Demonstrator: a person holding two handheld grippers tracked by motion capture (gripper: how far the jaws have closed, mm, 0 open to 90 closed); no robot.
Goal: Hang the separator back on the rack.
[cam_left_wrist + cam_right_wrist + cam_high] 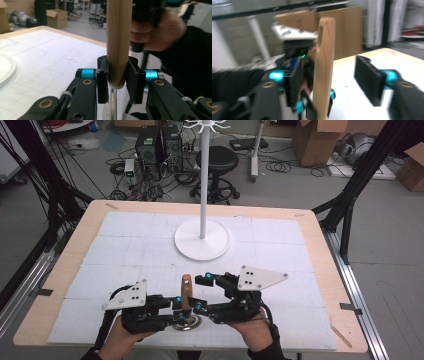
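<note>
Wooden handle (186, 290) stands upright near the front edge of the desk (320, 270), held between two hand-held tongs that meet at its lower end. Beneath the handle a metal part (186, 322) of the same utensil rests on the white mat (150, 245); what kind of utensil it is cannot be told from above. In the left gripper view the left tongs (117, 82) are clamped on the handle (118, 42) just above its pale bottom collar, both black pads pressed flat against the wood, with a shiny metal stem running down below the grip. The right tongs (335, 77) stand apart in the right gripper view: the handle (324, 67), with a hanging hole near its rounded top, rises between the jaws close to the left one, while the right jaw stands clear of it with open space between; whether the left pad touches the wood is blurred. From above, the left tongs (172, 307) come in from the left and the right tongs (200, 292) from the right, each gripped by a hand at the bottom edge. Farther back on the mat, well apart from the handle, stands a white stand (202, 237) with a round base and a tall pole.
</note>
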